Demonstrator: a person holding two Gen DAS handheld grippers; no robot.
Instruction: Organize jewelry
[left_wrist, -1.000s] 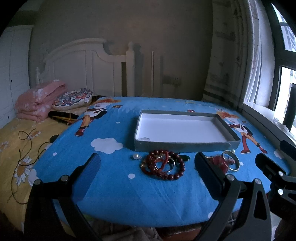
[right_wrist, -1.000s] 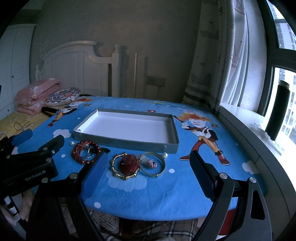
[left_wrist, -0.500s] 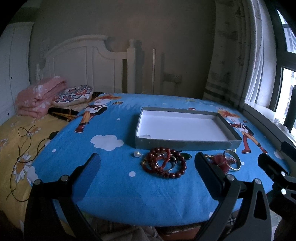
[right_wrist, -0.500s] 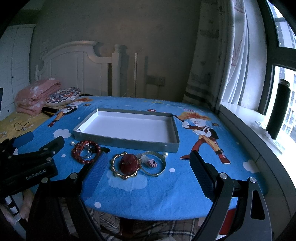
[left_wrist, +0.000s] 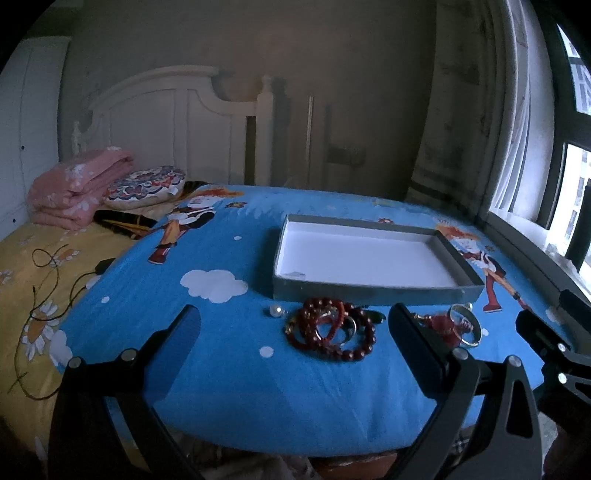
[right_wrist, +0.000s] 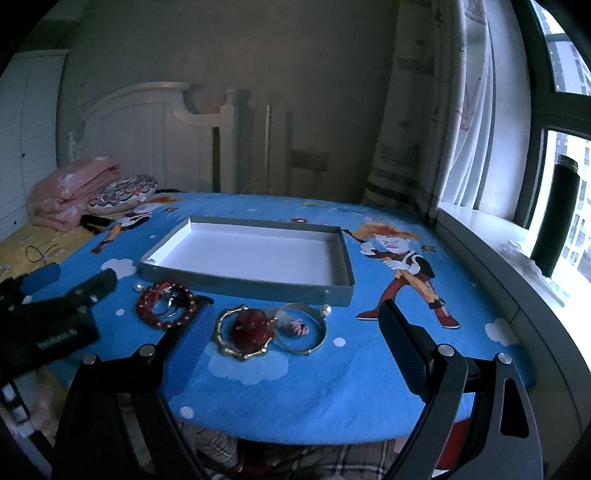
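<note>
Here the red bead bracelet (left_wrist: 330, 334) lies just ahead between the left gripper (left_wrist: 295, 332) fingers (both grippers spread wide, empty), nearer than the right gripper (right_wrist: 295, 336).

A folded pink blanket (left_wrist: 75, 188) and a patterned cushion (left_wrist: 146, 185) lie by the white headboard (left_wrist: 173, 129). A black cable (left_wrist: 48, 280) trails over the yellow sheet (left_wrist: 22, 258). A dark bottle (right_wrist: 556, 218) stands on the windowsill (right_wrist: 517, 254) beside curtains (right_wrist: 436, 122).

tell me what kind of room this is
Most likely a bedroom. A white headboard stands at the back, a folded pink blanket and a patterned cushion lie on the yellow bedding, and a curtained window is at the right.
</note>
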